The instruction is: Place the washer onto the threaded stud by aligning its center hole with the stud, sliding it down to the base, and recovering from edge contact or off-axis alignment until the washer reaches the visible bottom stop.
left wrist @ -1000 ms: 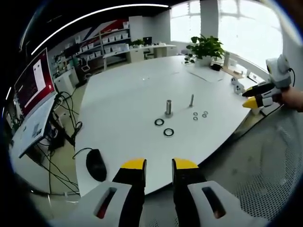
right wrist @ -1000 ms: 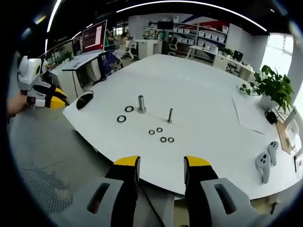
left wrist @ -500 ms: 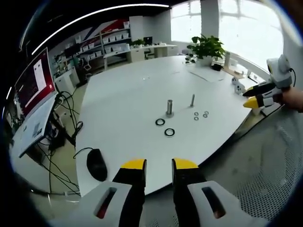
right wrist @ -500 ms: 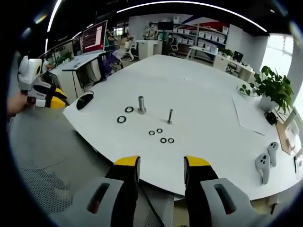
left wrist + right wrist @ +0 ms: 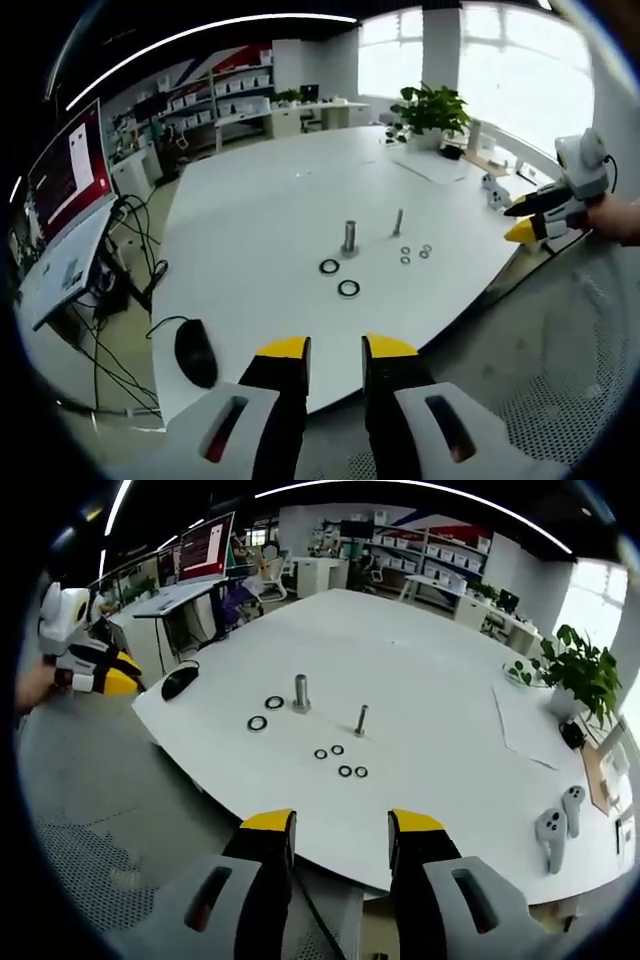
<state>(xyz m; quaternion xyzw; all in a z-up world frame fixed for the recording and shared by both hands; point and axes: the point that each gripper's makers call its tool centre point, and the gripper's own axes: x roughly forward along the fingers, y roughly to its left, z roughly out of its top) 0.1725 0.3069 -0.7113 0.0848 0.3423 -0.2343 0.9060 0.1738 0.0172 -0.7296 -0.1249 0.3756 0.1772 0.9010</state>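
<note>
Both tongs, left (image 5: 335, 350) and right (image 5: 338, 825), are apart and empty. Small washers (image 5: 338, 761) lie mid-frame beside the thin stud (image 5: 361, 719) on the counter (image 5: 430, 710). Pinch one washer by its rim, keeping it level.

Threads on the thin grey metal stud (image 5: 361, 720) and holes of four small dark washers (image 5: 339, 762), too small to tell.

Bright office: white table (image 5: 260, 210), shelving (image 5: 225, 85), windows (image 5: 500, 60), potted plant (image 5: 432, 108).
</note>
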